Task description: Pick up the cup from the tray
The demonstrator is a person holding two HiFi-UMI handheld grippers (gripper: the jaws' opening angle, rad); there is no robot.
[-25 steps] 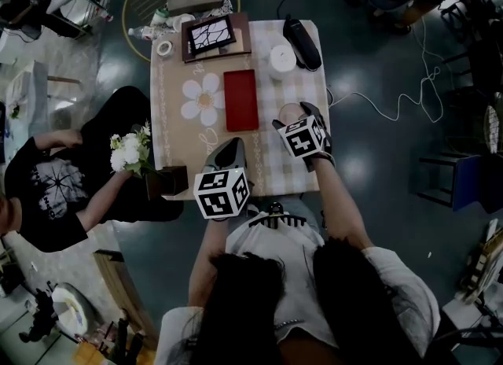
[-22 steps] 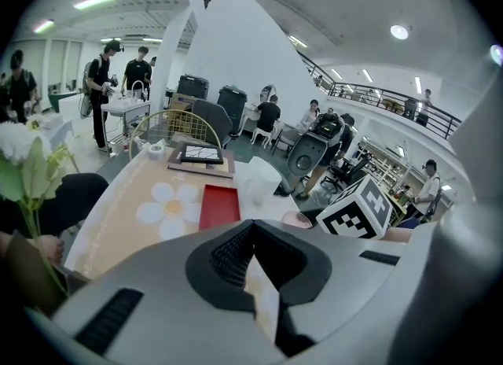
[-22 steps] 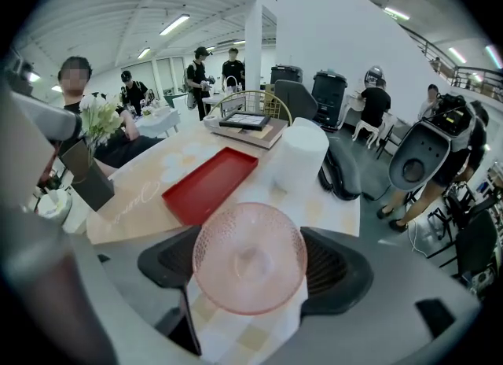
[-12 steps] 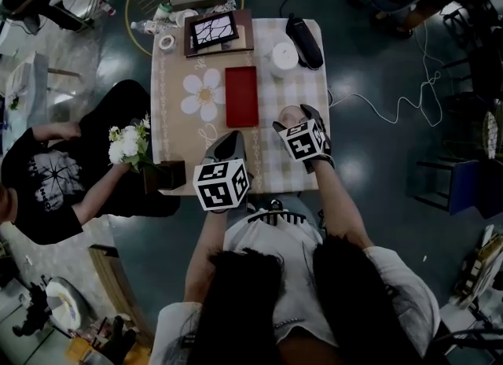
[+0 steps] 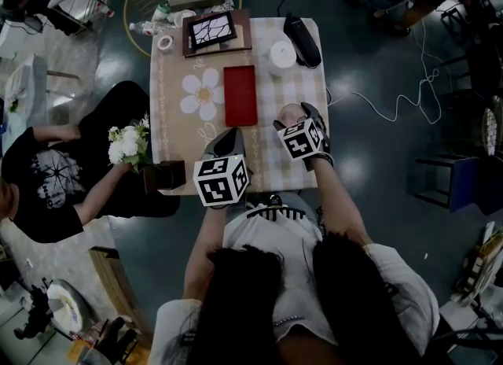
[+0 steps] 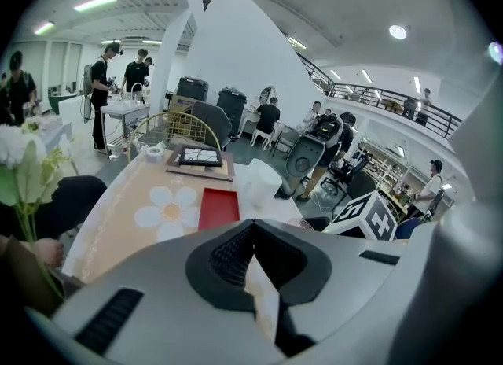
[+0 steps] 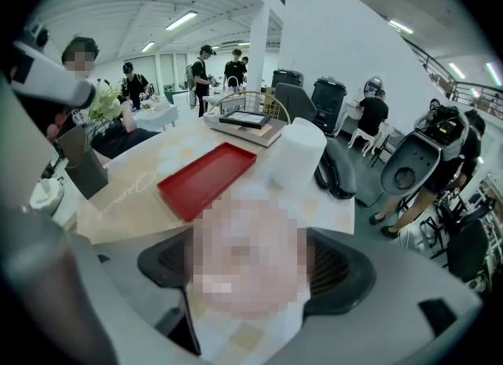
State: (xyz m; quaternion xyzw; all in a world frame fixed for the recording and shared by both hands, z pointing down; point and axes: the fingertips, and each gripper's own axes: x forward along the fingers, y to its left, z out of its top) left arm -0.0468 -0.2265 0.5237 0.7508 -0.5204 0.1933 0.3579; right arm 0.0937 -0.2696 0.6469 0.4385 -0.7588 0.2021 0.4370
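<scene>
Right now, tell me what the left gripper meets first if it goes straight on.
Most likely the flat red rectangular tray, which lies straight ahead of the left gripper and its closed jaws. Height is unclear, so the gripper might pass just above it.

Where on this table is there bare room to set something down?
The red tray is empty. The tan runner left of it is bare down to the dark box. Checked cloth between the white cylinder and the cup in the right gripper is free. The far end around the picture frame is crowded.
</scene>
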